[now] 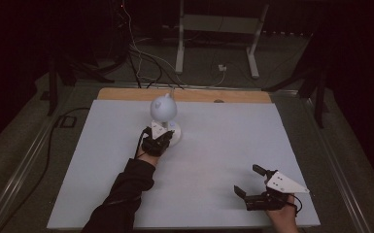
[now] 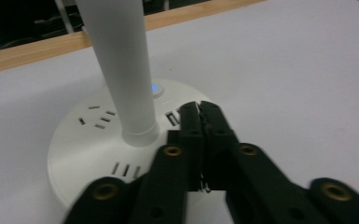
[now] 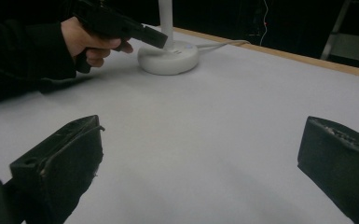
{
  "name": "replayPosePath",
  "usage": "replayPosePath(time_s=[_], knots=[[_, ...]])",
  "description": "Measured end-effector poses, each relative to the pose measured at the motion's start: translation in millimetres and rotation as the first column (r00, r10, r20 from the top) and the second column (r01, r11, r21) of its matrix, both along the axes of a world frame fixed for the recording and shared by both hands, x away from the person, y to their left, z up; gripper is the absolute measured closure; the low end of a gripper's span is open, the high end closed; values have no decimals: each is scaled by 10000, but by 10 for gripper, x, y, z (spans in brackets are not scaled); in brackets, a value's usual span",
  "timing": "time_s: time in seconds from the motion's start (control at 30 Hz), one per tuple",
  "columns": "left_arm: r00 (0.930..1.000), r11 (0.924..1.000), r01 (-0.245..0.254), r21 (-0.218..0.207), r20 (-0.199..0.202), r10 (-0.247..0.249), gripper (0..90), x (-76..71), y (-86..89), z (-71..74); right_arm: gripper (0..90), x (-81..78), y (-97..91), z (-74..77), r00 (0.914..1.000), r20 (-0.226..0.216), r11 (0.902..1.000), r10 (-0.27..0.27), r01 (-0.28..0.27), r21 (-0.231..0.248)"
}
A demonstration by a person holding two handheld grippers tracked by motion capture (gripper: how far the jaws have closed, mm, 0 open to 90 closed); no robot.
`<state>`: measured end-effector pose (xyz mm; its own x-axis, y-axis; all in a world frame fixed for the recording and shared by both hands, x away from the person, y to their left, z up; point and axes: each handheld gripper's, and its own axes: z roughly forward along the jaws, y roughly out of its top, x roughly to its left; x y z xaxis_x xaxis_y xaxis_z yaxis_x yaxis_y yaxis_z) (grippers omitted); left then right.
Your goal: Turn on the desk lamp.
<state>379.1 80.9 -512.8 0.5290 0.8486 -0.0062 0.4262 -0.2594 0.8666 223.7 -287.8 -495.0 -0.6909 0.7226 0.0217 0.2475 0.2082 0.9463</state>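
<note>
Left gripper (image 2: 199, 108) jaws pressed together, tips over round white lamp base (image 2: 74, 140), just beside its stem (image 2: 121, 70); small blue light (image 2: 155, 87) glowing. Right gripper (image 1: 249, 181) spread wide, empty, near table (image 1: 223, 141) front right corner, well apart.

White lamp (image 1: 164, 110) w/ white round base (image 2: 91, 140), small blue light (image 2: 155, 87) on it. Table top (image 1: 213, 145) pale grey-white, wood-brown edge (image 1: 194, 95) at back. Both grippers black: left gripper (image 1: 161, 141), right gripper (image 1: 247, 180). Black sleeve (image 1: 124, 194).
</note>
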Motion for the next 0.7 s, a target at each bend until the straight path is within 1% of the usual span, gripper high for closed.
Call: replayPosePath(time_s=[0.03, 0.07, 0.1, 0.13, 0.17, 0.2, 0.23, 0.47, 0.53, 0.63, 0.67, 0.7], knots=[[10000, 10000, 13, -9, 5, -13, 900, 9, -4, -11, 0, 0, -1, -1, 10000, 13, 10000, 6, -6, -11], [10000, 9999, 46, 156, -16, -45, 900, 24, -18, -31, 0, -1, -2, 0, 10000, 4, 10000, -4, 4, -10], [10000, 9999, 46, 156, -16, -45, 900, 24, -18, -31, 0, 1, -5, 0, 10000, 3, 10000, -18, 18, 13], [10000, 9994, 16, 351, -15, -15, 900, 37, -33, -52, 0, 3, -9, -1, 10000, 0, 10000, -25, 25, 36], [10000, 9993, 8, 382, -7, -7, 900, 42, -32, -56, 0, 5, -12, -3, 10000, 9, 10000, -28, 28, 19], [9999, 9998, 93, 148, -89, -91, 900, 47, -25, -64, 0, 5, -14, -3, 10000, 12, 10000, -28, 28, 12], [9999, 9998, 93, 148, -89, -91, 900, 47, -25, -64, 0, 6, -16, -4, 10000, 13, 10000, -21, 21, 20], [9999, 9989, 149, 442, -56, -146, 900, 52, -48, -79, 0, 0, -11, 1, 10000, 11, 10000, -19, 19, 25], [9999, 9993, 136, 351, -58, -134, 900, 53, -45, -87, 0, 1, -12, 0, 10000, 7, 10000, -26, 26, 16], [9999, 9991, 121, 419, 5, -122, 900, 55, -45, -96, 0, 1, -7, -2, 10000, 6, 10000, -8, 8, 4], [9999, 9994, 108, 333, -34, -106, 900, 58, -44, -100, 0, 1, -5, -3, 10000, -3, 10000, 3, -3, -7], [9999, 9991, 127, 395, 23, -128, 900, 59, -48, -105, 0, 2, -2, -5, 10000, -1, 10000, 20, -20, -19]])
